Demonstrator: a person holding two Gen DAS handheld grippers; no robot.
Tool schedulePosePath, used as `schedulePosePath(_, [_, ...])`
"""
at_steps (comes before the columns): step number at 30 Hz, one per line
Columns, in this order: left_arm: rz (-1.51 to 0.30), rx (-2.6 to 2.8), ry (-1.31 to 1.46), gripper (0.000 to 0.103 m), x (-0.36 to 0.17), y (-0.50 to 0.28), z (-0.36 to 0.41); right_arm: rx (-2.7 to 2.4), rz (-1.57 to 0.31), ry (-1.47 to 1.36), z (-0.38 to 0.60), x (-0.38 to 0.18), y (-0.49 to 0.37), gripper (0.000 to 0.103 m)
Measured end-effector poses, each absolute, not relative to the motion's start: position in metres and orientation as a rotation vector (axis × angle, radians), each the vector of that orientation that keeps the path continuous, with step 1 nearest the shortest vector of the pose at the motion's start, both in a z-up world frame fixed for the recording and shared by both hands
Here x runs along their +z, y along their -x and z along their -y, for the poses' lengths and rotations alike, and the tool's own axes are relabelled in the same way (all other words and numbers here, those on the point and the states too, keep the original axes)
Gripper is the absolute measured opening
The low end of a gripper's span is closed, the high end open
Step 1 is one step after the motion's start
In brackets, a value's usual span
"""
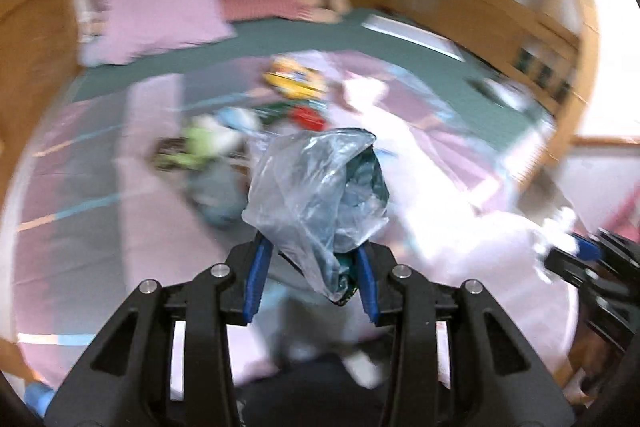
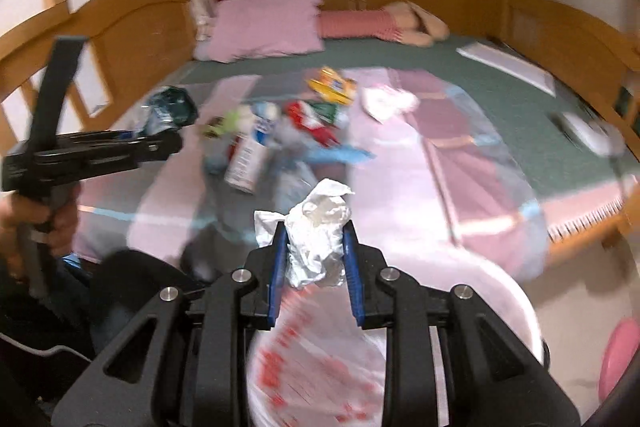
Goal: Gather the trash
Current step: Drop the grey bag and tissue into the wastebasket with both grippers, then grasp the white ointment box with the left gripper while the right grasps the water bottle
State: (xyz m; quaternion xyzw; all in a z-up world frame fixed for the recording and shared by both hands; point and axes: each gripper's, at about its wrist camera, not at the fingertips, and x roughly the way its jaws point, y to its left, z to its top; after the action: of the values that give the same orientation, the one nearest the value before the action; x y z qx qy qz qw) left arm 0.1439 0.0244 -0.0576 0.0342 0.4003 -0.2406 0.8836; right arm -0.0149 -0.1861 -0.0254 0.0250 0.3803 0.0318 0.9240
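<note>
Both claws are loaded right now: the left claw point(image 1: 311, 279) is clamped on a crumpled clear plastic bag point(image 1: 316, 195) with something dark green inside, and the right claw point(image 2: 316, 259) is pinched shut on a wad of white tissue point(image 2: 318, 231), right above a white bag with red print point(image 2: 320, 367) (looks like the trash bag, though it's badly smeared). The risk I see is that the light, slippery plastic could slide out or snag on a pad when let go, and the tissue could drift past the bag's mouth. The rest of the litter pile point(image 2: 272, 139) sits on the bed point(image 2: 480, 75), too blurred to sort out beyond a white can point(image 2: 246, 163) and a yellow wrapper point(image 2: 332, 85).
</note>
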Motion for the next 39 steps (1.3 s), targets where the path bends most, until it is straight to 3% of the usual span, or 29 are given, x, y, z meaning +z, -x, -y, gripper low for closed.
schedulePosePath(5, [-0.887, -0.643, -0.126, 0.039, -0.064, -0.119, 0.024, -0.032, -0.861, -0.096, 0.226, -0.055, 0.036, 0.034])
schedulePosePath(6, [-0.897, -0.669, -0.141, 0.04, -0.066, -0.114, 0.034, -0.045, -0.861, -0.11, 0.234, -0.058, 0.041, 0.045])
schedulePosePath(7, [-0.905, -0.687, -0.153, 0.04, -0.068, -0.113, 0.041, -0.05, -0.847, -0.13, 0.241, -0.059, 0.046, 0.065])
schedulePosePath(9, [-0.925, -0.73, -0.172, 0.04, -0.07, -0.106, 0.058, -0.073, -0.802, -0.158, 0.254, -0.056, 0.06, 0.078])
schedulePosePath(15, [-0.993, -0.889, -0.213, 0.042, -0.082, -0.088, 0.102, -0.156, -0.688, -0.221, 0.288, -0.041, 0.087, 0.079])
schedulePosePath(16, [-1.011, -0.924, -0.211, 0.054, -0.085, -0.087, 0.107, -0.168, -0.67, -0.227, 0.293, -0.039, 0.091, 0.079])
schedulePosePath(17, [-1.036, -0.965, -0.203, 0.077, -0.088, -0.085, 0.114, -0.181, -0.652, -0.23, 0.297, -0.037, 0.094, 0.079])
schedulePosePath(18, [-1.062, -1.005, -0.187, 0.09, -0.091, -0.083, 0.119, -0.191, -0.638, -0.229, 0.3, -0.035, 0.095, 0.08])
schedulePosePath(25, [-1.028, -0.803, -0.149, 0.09, -0.093, -0.121, 0.092, -0.145, -0.678, -0.256, 0.301, -0.039, 0.071, 0.084])
schedulePosePath(31, [-0.988, -0.186, -0.111, 0.088, -0.1, -0.218, 0.019, -0.041, -0.822, -0.215, 0.256, -0.062, -0.017, 0.084])
schedulePosePath(39, [-1.02, -0.082, 0.034, 0.088, -0.148, -0.268, -0.014, 0.148, -0.933, -0.092, 0.177, -0.099, -0.131, 0.084])
